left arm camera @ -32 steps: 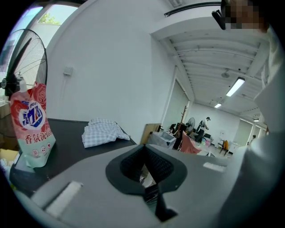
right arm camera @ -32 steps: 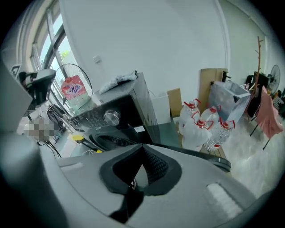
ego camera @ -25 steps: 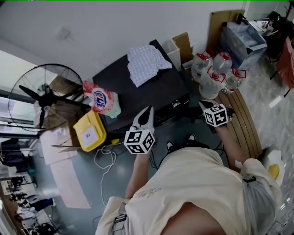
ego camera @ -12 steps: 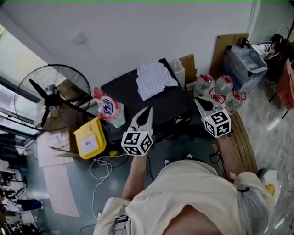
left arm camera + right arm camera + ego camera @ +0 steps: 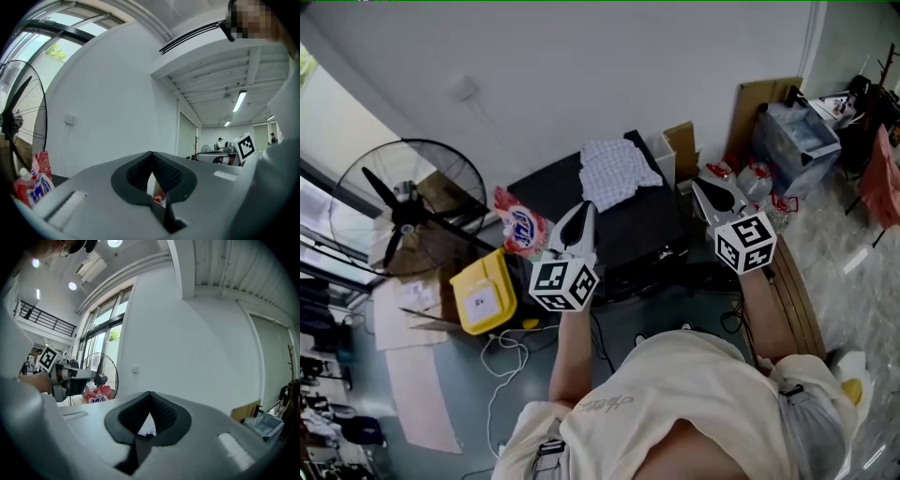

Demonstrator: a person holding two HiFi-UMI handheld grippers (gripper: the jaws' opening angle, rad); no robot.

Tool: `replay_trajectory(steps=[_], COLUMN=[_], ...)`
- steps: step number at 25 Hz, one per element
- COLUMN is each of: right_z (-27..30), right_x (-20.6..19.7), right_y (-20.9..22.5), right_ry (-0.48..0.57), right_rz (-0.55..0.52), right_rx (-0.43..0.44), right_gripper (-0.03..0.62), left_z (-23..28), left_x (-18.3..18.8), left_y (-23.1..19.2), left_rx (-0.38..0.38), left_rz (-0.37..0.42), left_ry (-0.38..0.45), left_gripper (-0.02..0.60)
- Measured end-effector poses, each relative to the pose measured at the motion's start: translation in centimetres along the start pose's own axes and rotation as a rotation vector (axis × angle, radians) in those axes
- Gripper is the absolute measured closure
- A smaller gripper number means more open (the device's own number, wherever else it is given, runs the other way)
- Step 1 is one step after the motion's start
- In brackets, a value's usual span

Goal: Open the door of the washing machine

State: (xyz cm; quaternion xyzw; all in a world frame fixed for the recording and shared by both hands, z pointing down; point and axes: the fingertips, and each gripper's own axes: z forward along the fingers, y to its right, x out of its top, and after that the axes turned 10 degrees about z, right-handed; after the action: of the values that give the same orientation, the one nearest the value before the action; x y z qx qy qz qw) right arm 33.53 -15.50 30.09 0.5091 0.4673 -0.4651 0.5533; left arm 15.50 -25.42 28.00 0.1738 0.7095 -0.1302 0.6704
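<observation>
The washing machine (image 5: pixel 623 223) is a black box seen from above, with a checked cloth (image 5: pixel 614 171) lying on its lid. Its door does not show from here. My left gripper (image 5: pixel 583 209) hangs in the air over the machine's left front corner, shut and empty. Over the right front corner my right gripper (image 5: pixel 701 186) is also shut with nothing in it. Both point level at the white wall. In the left gripper view the jaw tips (image 5: pixel 151 156) meet; in the right gripper view the tips (image 5: pixel 150 396) meet too.
A standing fan (image 5: pixel 398 211), a detergent bag (image 5: pixel 520 228) and a yellow container (image 5: pixel 484 291) sit left of the machine. Cables (image 5: pixel 511 342) trail on the floor. Water bottles (image 5: pixel 759 178), a plastic box (image 5: pixel 795 136) and a slatted wooden bench (image 5: pixel 792 281) are on the right.
Both grippers have risen, the right one more, and now sit higher over the machine's front edge. Their jaws stayed shut.
</observation>
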Motion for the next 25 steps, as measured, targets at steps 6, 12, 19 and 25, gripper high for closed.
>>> replay_trajectory(steps=[6, 12, 19, 25], right_z=[0.3, 0.0, 0.0, 0.2], right_x=[2.8, 3.8, 1.1, -0.5], right_y=[-1.7, -3.8, -4.9, -5.4], right_ry=[0.062, 0.105, 0.058, 0.031], right_rz=[-0.044, -0.128, -0.091, -0.062], right_rx=[0.029, 0.041, 0.069, 0.092], right_gripper=[0.592, 0.592, 0.592, 0.594], left_z=[0.4, -0.2, -1.6, -2.6], left_x=[1.7, 1.6, 0.6, -1.2], left_y=[-1.2, -2.0, -1.6, -1.5], left_rx=[0.018, 0.067, 0.072, 0.081], left_rz=[0.025, 0.102, 0.060, 0.043], left_ry=[0.028, 0.000, -0.008, -0.043], left_gripper=[0.563, 0.563, 0.563, 0.563])
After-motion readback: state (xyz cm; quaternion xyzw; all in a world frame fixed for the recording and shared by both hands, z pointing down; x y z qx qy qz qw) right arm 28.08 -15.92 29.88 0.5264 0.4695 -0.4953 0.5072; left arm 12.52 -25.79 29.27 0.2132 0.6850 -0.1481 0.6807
